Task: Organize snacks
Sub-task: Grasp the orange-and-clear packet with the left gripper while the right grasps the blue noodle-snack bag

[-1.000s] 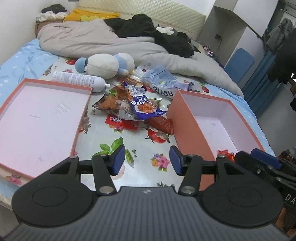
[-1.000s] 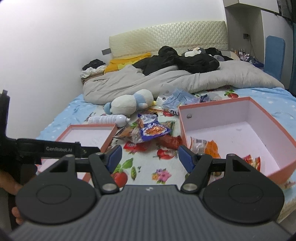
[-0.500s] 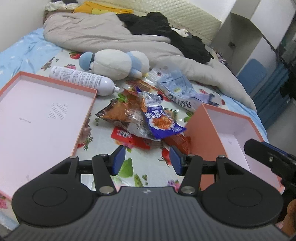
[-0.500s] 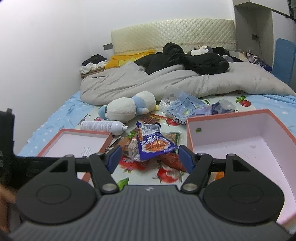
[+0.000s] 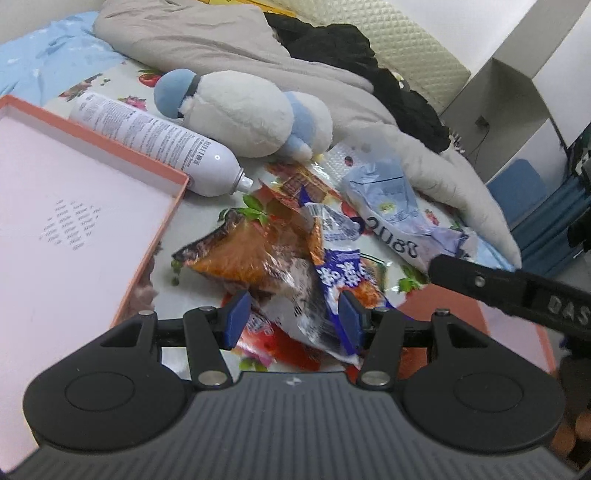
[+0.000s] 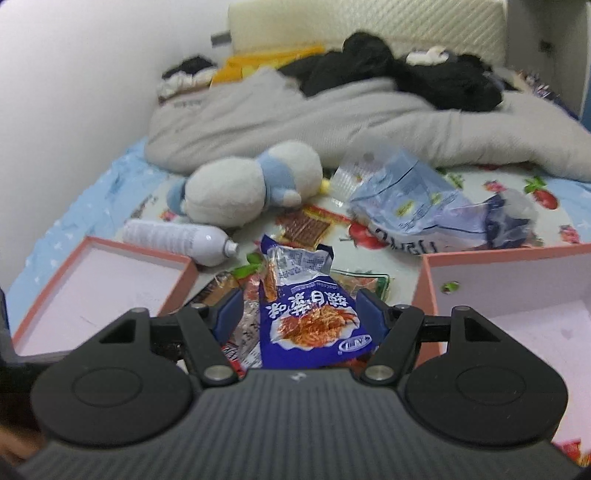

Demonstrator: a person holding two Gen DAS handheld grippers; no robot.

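The snack pile lies on the fruit-print sheet between the shallow lid and the deep box – only narrow bare strips beside them. Left gripper and right gripper hang over it, jaws spread, pinching nothing. Behind – plush toy, grey duvet.

A blue-and-white snack packet lies on fruit-and-flower-patterned sheet beside an orange-rimmed pink box.

Pretty lived-in bedroom: a bed with a fruit-print sheet, a rumpled grey duvet and a cream quilted headboard up at 12 o'clock. Plain white wall around 10 o'clock. White cabinet at 2 o'clock in the left wrist view, with a blue chair just below it.
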